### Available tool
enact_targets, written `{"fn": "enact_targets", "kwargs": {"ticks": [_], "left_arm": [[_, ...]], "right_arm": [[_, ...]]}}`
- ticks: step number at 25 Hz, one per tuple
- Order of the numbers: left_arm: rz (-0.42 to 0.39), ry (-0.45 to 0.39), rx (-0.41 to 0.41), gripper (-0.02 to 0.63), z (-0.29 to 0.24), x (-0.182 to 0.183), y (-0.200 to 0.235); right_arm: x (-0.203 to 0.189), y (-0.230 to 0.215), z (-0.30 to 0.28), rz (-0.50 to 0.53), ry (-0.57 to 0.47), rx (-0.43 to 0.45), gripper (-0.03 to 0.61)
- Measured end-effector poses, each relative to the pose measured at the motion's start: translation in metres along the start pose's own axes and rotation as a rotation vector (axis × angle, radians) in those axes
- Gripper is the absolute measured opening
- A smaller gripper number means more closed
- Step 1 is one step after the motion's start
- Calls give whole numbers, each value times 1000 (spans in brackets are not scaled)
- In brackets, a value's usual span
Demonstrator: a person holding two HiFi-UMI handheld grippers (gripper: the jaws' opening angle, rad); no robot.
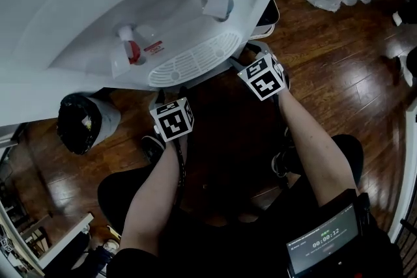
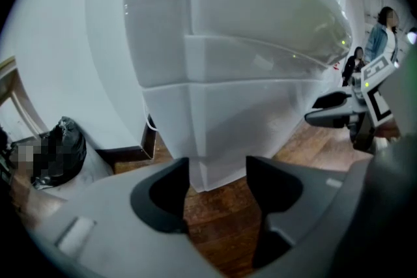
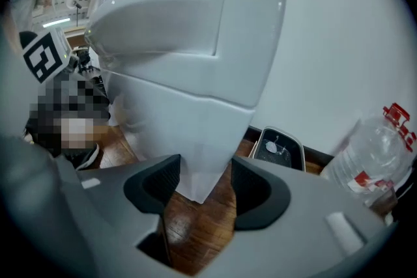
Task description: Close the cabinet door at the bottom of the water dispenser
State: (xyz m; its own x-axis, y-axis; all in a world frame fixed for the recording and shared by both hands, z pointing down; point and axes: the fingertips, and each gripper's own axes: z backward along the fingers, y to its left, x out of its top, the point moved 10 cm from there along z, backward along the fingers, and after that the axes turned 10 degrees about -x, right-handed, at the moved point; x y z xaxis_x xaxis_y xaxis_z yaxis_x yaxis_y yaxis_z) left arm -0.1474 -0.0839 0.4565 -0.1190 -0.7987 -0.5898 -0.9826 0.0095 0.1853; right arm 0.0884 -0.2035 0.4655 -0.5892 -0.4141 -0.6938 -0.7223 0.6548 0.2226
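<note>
The water dispenser (image 1: 163, 3) stands on the wooden floor (image 1: 339, 55) directly in front of the person. Its cabinet door (image 2: 251, 127), as far as I can judge, is the plain white front panel below the overhanging tap ledge and drip tray (image 1: 195, 62). From overhead that ledge hides the door completely. The two gripper views show no clear gap at either edge, so I cannot tell how far ajar the door is or on which side it is hinged.

The left hand-held gripper (image 2: 218, 172) has its jaws apart with nothing clamped, and only the lower left corner of the cabinet shows beyond them. The right hand-held gripper (image 3: 205, 172) is likewise open and empty, framing the lower right corner.

The door's long axis is vertical. It lies ahead of and below both grippers, which tilt down toward it, one near each side edge. From overhead the right one sits further in, just beside the drip tray, so it looks the nearer. The coming move probably calls for a flat push straight forward against the panel, low down
</note>
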Motion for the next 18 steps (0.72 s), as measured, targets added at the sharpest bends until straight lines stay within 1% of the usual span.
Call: {"fn": "enact_targets", "kwargs": {"ticks": [3, 6, 9, 13, 15, 18], "left_arm": [[-6, -12, -29, 276, 5, 1, -3], [18, -27, -106, 273, 15, 3, -18], [18, -71, -195, 265, 29, 11, -38], [-41, -147, -282, 252, 55, 22, -59], [-80, -193, -312, 250, 71, 27, -68], [-108, -270, -360, 245, 98, 32, -78]], "right_arm": [[-1, -6, 12, -76, -18, -21, 193], [1, -8, 32, -143, -54, -37, 130], [1, -5, 51, -169, -88, -48, 106], [12, 8, 84, -237, -146, -39, 73], [20, 17, 106, -232, -189, -22, 60], [32, 32, 142, -178, -265, -5, 52]]}}
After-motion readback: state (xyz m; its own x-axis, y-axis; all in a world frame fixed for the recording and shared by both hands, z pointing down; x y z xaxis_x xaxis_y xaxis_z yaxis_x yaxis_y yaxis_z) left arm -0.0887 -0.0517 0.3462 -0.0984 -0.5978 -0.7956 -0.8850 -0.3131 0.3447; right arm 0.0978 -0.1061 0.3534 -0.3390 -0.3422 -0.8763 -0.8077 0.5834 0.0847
